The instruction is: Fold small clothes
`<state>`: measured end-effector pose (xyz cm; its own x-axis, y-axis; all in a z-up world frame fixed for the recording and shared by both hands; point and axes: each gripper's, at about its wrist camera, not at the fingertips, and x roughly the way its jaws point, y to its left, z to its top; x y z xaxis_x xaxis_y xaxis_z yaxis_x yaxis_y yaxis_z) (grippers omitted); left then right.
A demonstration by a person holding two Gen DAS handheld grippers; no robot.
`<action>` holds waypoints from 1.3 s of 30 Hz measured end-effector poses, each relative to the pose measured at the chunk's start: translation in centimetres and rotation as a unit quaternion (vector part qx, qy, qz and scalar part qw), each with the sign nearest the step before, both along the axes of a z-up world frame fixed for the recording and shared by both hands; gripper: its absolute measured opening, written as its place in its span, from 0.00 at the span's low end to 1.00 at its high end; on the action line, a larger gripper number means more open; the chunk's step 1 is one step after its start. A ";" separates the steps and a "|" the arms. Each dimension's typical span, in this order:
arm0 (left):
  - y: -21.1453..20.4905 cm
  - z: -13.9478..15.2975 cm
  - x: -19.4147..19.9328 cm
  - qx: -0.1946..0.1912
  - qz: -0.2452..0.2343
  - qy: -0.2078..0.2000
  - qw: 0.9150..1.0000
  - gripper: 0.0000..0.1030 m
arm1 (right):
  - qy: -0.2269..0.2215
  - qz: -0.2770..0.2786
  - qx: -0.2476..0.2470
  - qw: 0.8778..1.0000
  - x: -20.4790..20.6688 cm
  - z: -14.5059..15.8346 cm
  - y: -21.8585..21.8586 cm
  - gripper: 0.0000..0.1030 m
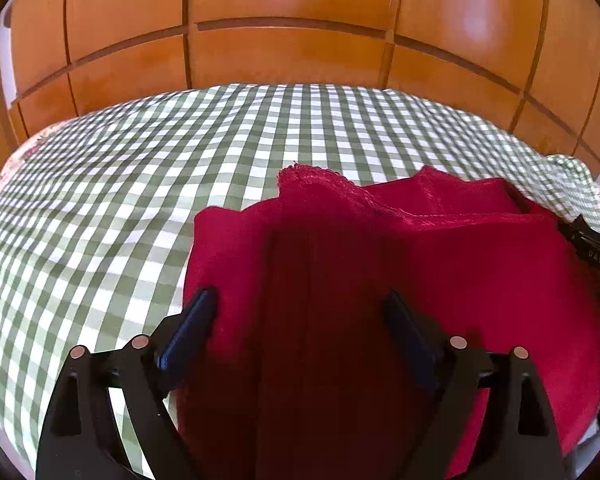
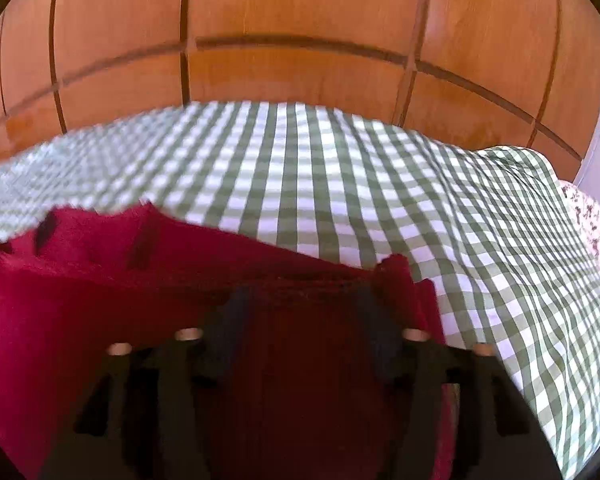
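A dark red garment with a lace-trimmed edge (image 1: 440, 248) lies bunched on the green-and-white checked bedcover (image 1: 140, 184). My left gripper (image 1: 300, 300) is open, its blue-padded fingers (image 1: 200, 316) spread over the left part of the cloth. In the blurred right wrist view the same red garment (image 2: 100, 280) fills the lower left. My right gripper (image 2: 300, 300) is open too, its fingers set apart at the garment's upper hem, near its right corner. Part of the right gripper's black body shows at the right edge of the left wrist view (image 1: 592, 248).
Wooden wardrobe doors (image 1: 284, 20) rise just behind the bed. The checked cover (image 2: 460, 220) is wrinkled and stretches left and right of the garment. A floral sheet edge (image 2: 592, 224) shows at the bed's right side.
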<state>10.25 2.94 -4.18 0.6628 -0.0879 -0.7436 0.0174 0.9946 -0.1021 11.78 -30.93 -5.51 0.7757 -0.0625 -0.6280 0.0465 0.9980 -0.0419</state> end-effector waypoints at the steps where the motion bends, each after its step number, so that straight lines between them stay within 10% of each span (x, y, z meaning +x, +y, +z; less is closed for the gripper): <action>1: 0.3 0.1 -0.6 -0.004 -0.001 -0.001 1.000 0.86 | -0.013 -0.003 0.007 1.000 -0.8 0.6 -0.2 0.67; 6: 2.6 -0.2 -3.3 -0.047 0.006 -0.005 0.999 0.89 | -0.035 0.002 0.021 0.999 -5.7 2.8 0.3 0.87; 16: 4.5 -0.7 -8.7 -0.195 -0.013 -0.015 0.981 0.94 | -0.001 0.039 0.014 0.999 -13.4 1.3 4.2 0.95; 23: 4.4 -1.2 -8.0 -0.255 -0.002 -0.012 0.967 0.96 | 0.046 0.044 -0.061 0.996 -13.3 -2.9 5.9 0.98; 28: 4.5 -1.4 -6.9 -0.274 0.013 -0.013 0.962 0.96 | 0.043 0.036 -0.025 0.998 -13.2 -4.1 5.2 0.98; 35: 3.2 -1.9 -6.2 -0.306 0.019 0.018 0.952 0.26 | 0.041 0.032 -0.018 0.998 -13.4 -3.8 5.1 0.98; 39: 3.2 0.8 -6.2 -0.297 0.011 -0.007 0.955 0.20 | 0.040 0.028 -0.013 0.999 -13.8 -2.5 4.3 0.98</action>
